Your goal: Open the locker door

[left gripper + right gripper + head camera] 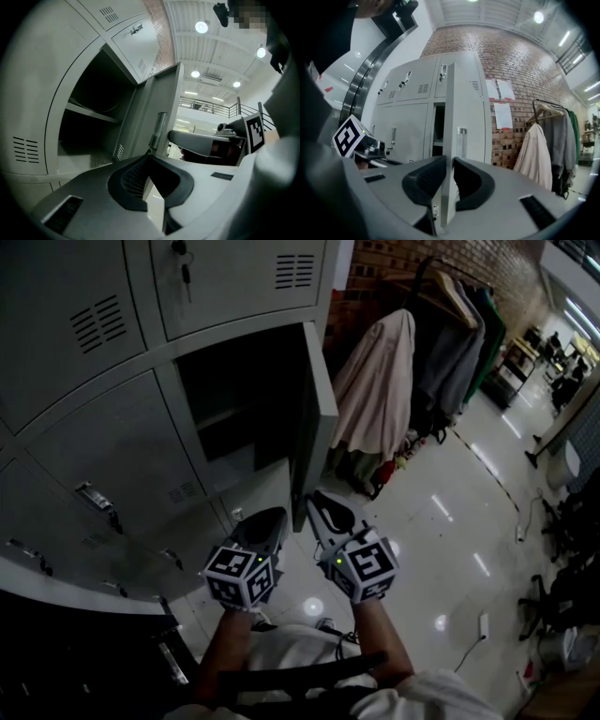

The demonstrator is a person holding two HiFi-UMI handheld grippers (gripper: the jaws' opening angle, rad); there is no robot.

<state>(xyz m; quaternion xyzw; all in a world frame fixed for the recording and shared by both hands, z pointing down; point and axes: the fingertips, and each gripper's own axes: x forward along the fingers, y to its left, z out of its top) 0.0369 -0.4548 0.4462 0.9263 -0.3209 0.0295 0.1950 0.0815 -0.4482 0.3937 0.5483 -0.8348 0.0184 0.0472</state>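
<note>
Grey metal lockers (103, 446) fill the left side of the head view, each with a vented panel and a small handle. A key (183, 263) hangs in the lock of the upper unit. To their right, one compartment (244, 399) stands open and dark inside; the left gripper view shows a shelf (89, 112) across it.

The left gripper (265, 521) is held near, below the open compartment and just left of the right gripper. Its own view shows the jaws together at the tips (148, 158), with nothing between them. It touches neither the lockers nor the door.

The locker door (319, 418) is swung out from the far right side of the compartment, its free edge pointing toward the person. The right gripper (321, 504) sits at the lower part of that edge. In the right gripper view the door (464, 117) rises edge-on between the two dark pads, and the jaws (449, 161) are clamped on it, one pad against each face. A vertical handle (461, 143) shows on the door's outer face, just above the right pad.

Right of the door, a brick wall (375, 259) carries sheets of paper (504, 101). A clothes rack (441, 277) stands beside it, with a beige coat (375, 381) nearest the door and darker garments further right. A glossy pale floor (450, 521) extends to the far right.
</note>
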